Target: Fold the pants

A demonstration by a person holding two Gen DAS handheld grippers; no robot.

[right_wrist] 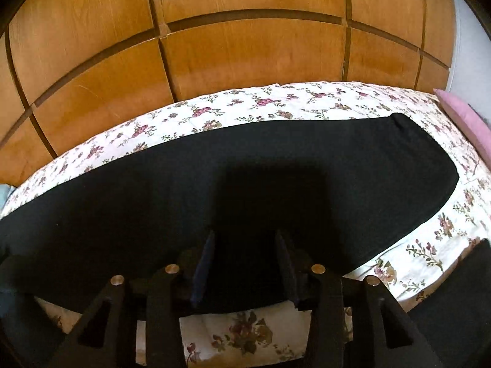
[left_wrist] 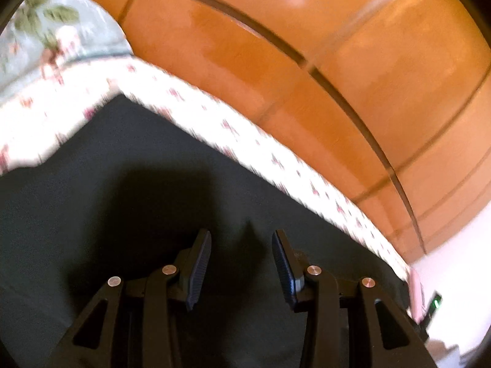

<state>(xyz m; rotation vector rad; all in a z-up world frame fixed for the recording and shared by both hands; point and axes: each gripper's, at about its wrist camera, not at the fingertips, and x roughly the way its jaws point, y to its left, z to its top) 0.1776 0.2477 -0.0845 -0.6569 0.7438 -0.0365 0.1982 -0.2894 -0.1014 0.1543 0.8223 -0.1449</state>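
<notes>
We take the floral bedsheet (right_wrist: 276, 104) as the reference landmark. The black pants (right_wrist: 245, 168) lie flat on this sheet, stretched lengthwise across it, with one narrow end near the pink pillow (right_wrist: 466, 119) at the right of the right wrist view. A strip of sheet remains uncovered between the pants and the wooden wardrobe panels (right_wrist: 245, 55) behind the bed.

We see the right gripper (right_wrist: 245, 263) above the near edge of the pants, with its jaws apart and nothing between them; the fabric below them lies flat and in the gripper's shadow.

We see the left gripper (left_wrist: 242, 266) over the pants (left_wrist: 122, 199) as well, near the far border of the sheet (left_wrist: 214, 116). Its jaws are likewise apart, with no cloth caught between them. This view is blurred. A light blue floral cloth (left_wrist: 46, 30) lies beyond the sheet at the upper left.
</notes>
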